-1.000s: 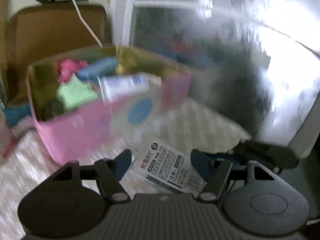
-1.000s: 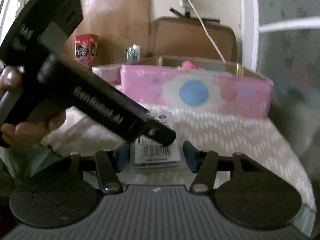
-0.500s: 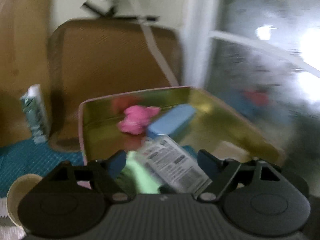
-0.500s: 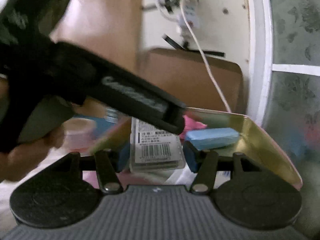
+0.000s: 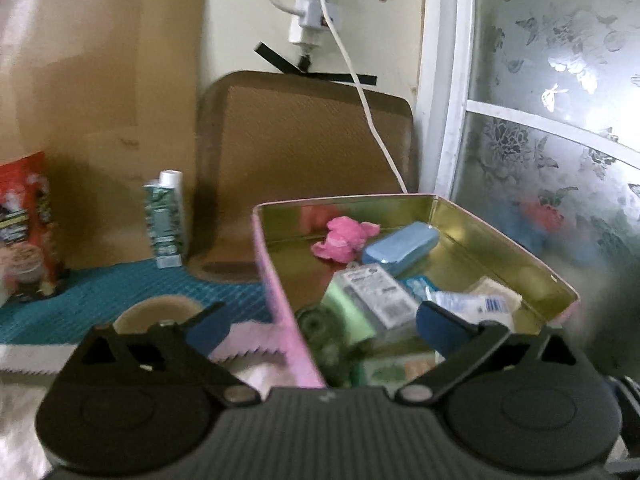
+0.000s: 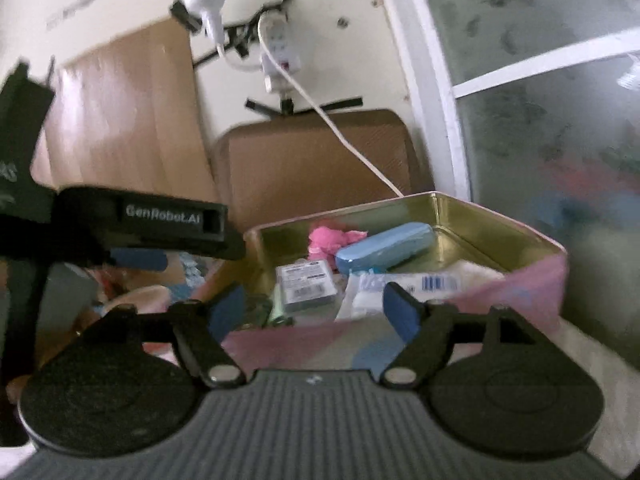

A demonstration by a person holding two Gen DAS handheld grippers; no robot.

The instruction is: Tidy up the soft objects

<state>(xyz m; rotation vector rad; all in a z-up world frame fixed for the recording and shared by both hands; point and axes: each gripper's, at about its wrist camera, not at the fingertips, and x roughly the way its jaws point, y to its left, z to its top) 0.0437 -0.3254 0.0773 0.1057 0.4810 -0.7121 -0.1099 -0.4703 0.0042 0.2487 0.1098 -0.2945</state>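
Observation:
A pink tin box (image 5: 276, 280) with a gold inside stands by the window; it also shows in the right wrist view (image 6: 532, 276). In it lie a labelled clear packet (image 5: 376, 294) (image 6: 306, 286), a blue case (image 5: 400, 246) (image 6: 384, 246), a pink soft piece (image 5: 342, 238) (image 6: 332, 238), a green item (image 5: 348, 314) and white packets (image 5: 468, 306) (image 6: 404, 284). My left gripper (image 5: 320, 324) is open and empty above the box's near left wall. My right gripper (image 6: 314, 312) is open and empty just in front of the box. The left gripper's body (image 6: 132, 224) shows in the right wrist view.
A brown tray (image 5: 304, 152) leans on the wall behind the box, with a white cable (image 5: 372, 120) hanging over it. A small carton (image 5: 166, 220), a red packet (image 5: 24, 224), a paper cup (image 5: 156, 316) and a teal mat (image 5: 100, 300) lie left. A patterned window (image 5: 552, 132) is right.
Both grippers rose over the box with the labelled packet between their fingers, then opened wide. The packet now lies inside the box.

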